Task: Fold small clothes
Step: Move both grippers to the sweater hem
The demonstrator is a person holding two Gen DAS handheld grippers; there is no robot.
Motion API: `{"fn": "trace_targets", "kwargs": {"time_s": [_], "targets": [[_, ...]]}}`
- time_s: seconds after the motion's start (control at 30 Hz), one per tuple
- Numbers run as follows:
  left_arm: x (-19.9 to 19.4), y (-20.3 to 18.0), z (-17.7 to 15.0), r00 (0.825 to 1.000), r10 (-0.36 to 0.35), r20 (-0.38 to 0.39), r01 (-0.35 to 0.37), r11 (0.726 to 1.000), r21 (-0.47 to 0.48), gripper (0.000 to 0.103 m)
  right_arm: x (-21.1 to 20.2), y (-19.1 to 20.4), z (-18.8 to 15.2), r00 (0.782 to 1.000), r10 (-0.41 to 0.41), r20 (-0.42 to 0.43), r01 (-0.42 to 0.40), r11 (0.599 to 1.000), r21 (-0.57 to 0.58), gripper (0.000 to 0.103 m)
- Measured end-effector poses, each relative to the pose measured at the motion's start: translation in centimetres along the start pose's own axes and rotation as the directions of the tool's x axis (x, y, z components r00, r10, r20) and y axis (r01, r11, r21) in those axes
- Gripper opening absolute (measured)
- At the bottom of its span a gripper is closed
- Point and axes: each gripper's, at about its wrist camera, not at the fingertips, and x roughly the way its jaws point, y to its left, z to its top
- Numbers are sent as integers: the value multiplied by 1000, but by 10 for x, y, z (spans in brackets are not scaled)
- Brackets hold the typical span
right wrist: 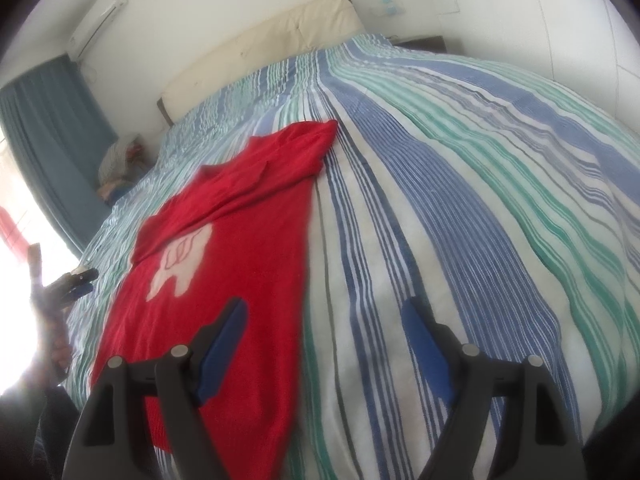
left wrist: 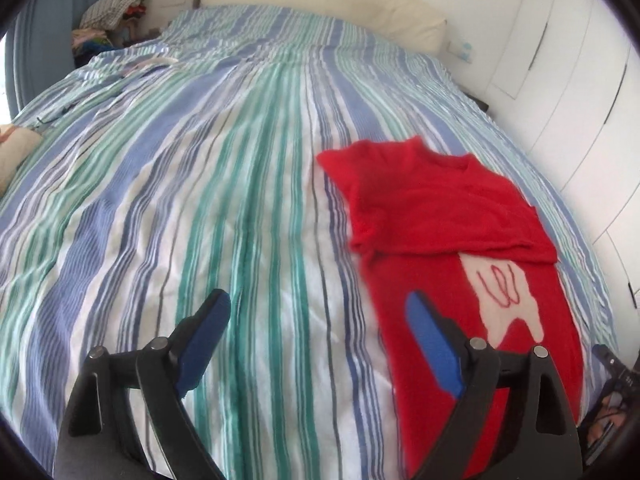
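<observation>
A small red shirt (left wrist: 444,216) with a pale printed figure (left wrist: 506,296) lies flat on the striped bedcover, its upper part folded over the body. My left gripper (left wrist: 316,312) is open and empty, hovering above the bed just left of the shirt's lower edge. In the right wrist view the shirt (right wrist: 244,216) lies to the left. My right gripper (right wrist: 324,316) is open and empty, its left finger over the shirt's right side. The left gripper shows at the far left edge (right wrist: 78,280).
The bed has a blue, green and white striped cover (left wrist: 200,180) and a cream headboard (left wrist: 320,4). A heap of clothes (left wrist: 112,16) sits at the far left corner. White wardrobe doors (left wrist: 568,80) stand on the right, a blue curtain (right wrist: 48,128) on the left.
</observation>
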Motion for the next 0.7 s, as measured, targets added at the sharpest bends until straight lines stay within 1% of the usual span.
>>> {"fn": "trace_targets", "kwargs": {"time_s": [0.1,0.17,0.23,0.3,0.33,0.37,0.43,0.47,0.5,0.53,0.57,0.6,0.63,0.67,0.7], "targets": [[-16,2,-7,1000,-15,27,16,999,-39,91,0,3,0,1000,-4,6,4,1000,-15,79],[-26,-6,-15,998,-49,38,51,998,-49,91,-2,3,1,1000,-9,17,9,1000,-19,79],[-34,-21,-27,995,-90,33,91,995,-36,91,-7,0,2,999,-26,37,27,999,-21,78],[-40,-40,-41,992,-128,12,128,992,-13,91,-9,-1,3,999,-32,33,33,999,-23,79],[-43,-50,-50,989,-149,-6,149,989,1,91,-9,0,4,1000,-23,13,23,999,-28,79],[-44,-60,-61,985,-168,-27,168,986,15,91,-8,3,3,1000,4,-18,-5,999,-34,79],[-43,-79,-84,979,-187,-84,191,981,40,92,-8,13,-1,993,80,-83,-84,996,-42,79],[-39,-86,-97,975,-187,-120,194,979,53,92,-9,19,-5,988,107,-110,-113,992,-48,79],[-34,-92,-110,972,-170,-161,182,981,69,92,-9,25,-10,983,123,-135,-132,989,-62,79],[-29,-97,-123,970,-138,-200,158,983,90,92,-8,31,-15,979,127,-160,-142,987,-82,79],[-24,-100,-134,969,-100,-227,129,985,116,92,-6,36,-23,976,115,-184,-136,985,-107,79],[-23,-102,-144,970,-63,-235,99,984,148,92,-3,38,-30,974,87,-209,-116,984,-134,79],[-25,-103,-151,973,-43,-225,84,981,176,92,1,38,-38,970,44,-238,-84,984,-159,79],[-31,-103,-154,976,-37,-213,79,978,193,92,5,35,-45,963,-4,-269,-45,984,-175,79],[-37,-102,-156,977,-35,-211,77,978,196,92,7,31,-51,956,-35,-290,-19,983,-181,79]]}}
